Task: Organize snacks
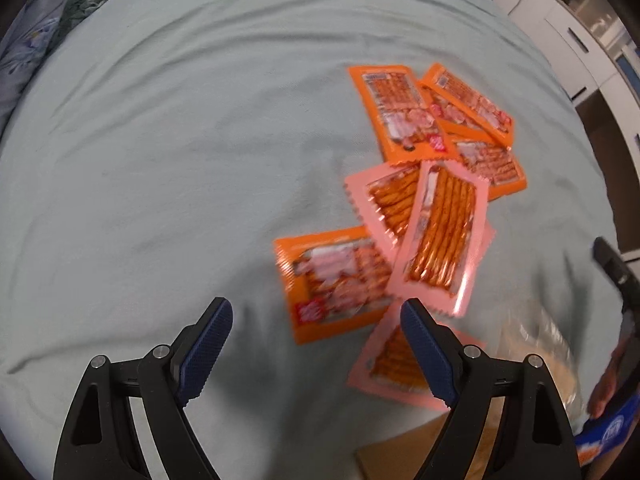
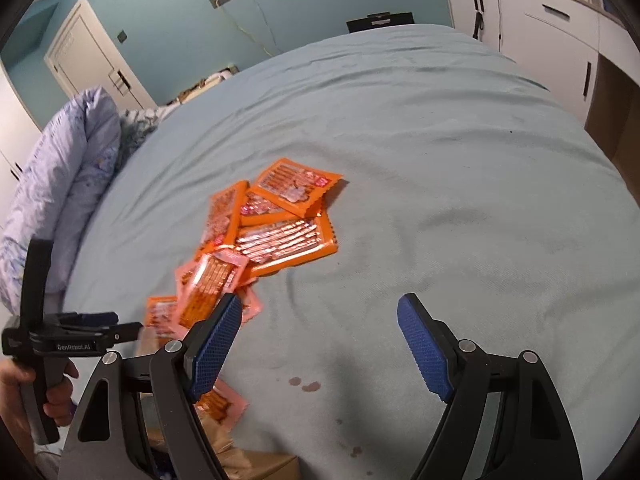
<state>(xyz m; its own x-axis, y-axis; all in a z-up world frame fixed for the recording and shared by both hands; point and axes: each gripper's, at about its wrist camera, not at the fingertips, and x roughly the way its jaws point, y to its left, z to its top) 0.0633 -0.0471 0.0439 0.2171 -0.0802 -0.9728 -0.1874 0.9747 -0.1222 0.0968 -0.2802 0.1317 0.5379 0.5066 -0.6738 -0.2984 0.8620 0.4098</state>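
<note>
A home bedroom: a sheeted bed (image 2: 400, 120), rolled duvet (image 2: 60, 200), white wardrobes (image 2: 560, 32).

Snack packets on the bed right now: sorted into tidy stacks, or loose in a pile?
Loose in a pile. The orange packets and pink packets overlap at mixed angles on the bed sheet.

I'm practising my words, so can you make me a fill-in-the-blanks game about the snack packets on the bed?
1. The flat foil snack packets come in pink and ____.
2. They lie on a pale ____ bedsheet.
3. The pads on the right tongs are coloured ____.
4. The left tongs hold ____.

Missing words: orange; green; blue; nothing
</note>
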